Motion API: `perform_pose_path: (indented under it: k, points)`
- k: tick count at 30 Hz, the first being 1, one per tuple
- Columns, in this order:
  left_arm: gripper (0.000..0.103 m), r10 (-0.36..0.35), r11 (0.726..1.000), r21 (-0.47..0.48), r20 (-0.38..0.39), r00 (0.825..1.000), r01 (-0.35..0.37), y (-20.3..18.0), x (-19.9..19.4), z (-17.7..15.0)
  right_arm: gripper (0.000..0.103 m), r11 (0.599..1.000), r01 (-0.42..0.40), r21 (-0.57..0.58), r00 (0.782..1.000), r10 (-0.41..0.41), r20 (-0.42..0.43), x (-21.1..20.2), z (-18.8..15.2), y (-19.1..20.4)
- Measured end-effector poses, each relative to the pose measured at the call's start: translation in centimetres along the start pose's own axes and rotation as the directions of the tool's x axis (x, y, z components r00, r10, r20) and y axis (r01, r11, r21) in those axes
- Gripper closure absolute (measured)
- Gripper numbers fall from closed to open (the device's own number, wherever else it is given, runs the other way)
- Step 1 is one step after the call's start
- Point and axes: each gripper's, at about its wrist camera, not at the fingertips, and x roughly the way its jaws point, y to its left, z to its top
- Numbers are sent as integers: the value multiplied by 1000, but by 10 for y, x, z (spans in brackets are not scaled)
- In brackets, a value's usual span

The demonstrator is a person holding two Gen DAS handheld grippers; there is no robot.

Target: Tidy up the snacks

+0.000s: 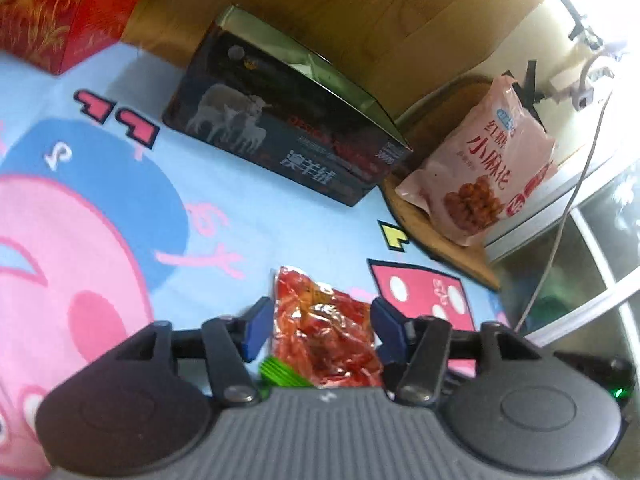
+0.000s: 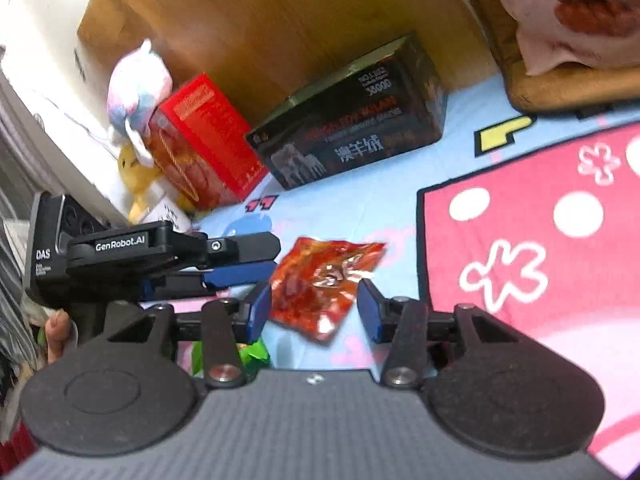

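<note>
A red shiny snack packet (image 1: 324, 328) lies flat on the cartoon bed sheet (image 1: 248, 224). My left gripper (image 1: 318, 328) is open with its blue fingers on either side of the packet. In the right wrist view the same packet (image 2: 320, 284) lies between the blue fingers of my open right gripper (image 2: 314, 308). The left gripper (image 2: 240, 264) shows there too, coming in from the left and touching the packet's left edge. A green packet (image 1: 280, 372) peeks out under the left gripper; it also shows in the right wrist view (image 2: 252, 354). A pink snack bag (image 1: 480, 168) leans on a wooden tray (image 1: 436, 236).
A black box (image 1: 288, 120) stands at the back against the wooden headboard (image 1: 360, 8). A red box (image 2: 204, 140) and a plush toy (image 2: 136, 92) stand to its left. A cable (image 1: 560, 220) hangs near the window on the right.
</note>
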Motion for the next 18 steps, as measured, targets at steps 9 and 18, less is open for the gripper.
perform_pose_path:
  k: [9, 18]
  points:
    - [51, -141, 989, -48, 14, 990, 142, -15, 6, 3, 53, 1000, 10, -26, 999, -9, 32, 0, -2, 7]
    - [49, 33, 999, -14, 96, 995, -32, -10, -12, 17, 53, 991, 47, -126, 999, -43, 33, 3, -9, 17]
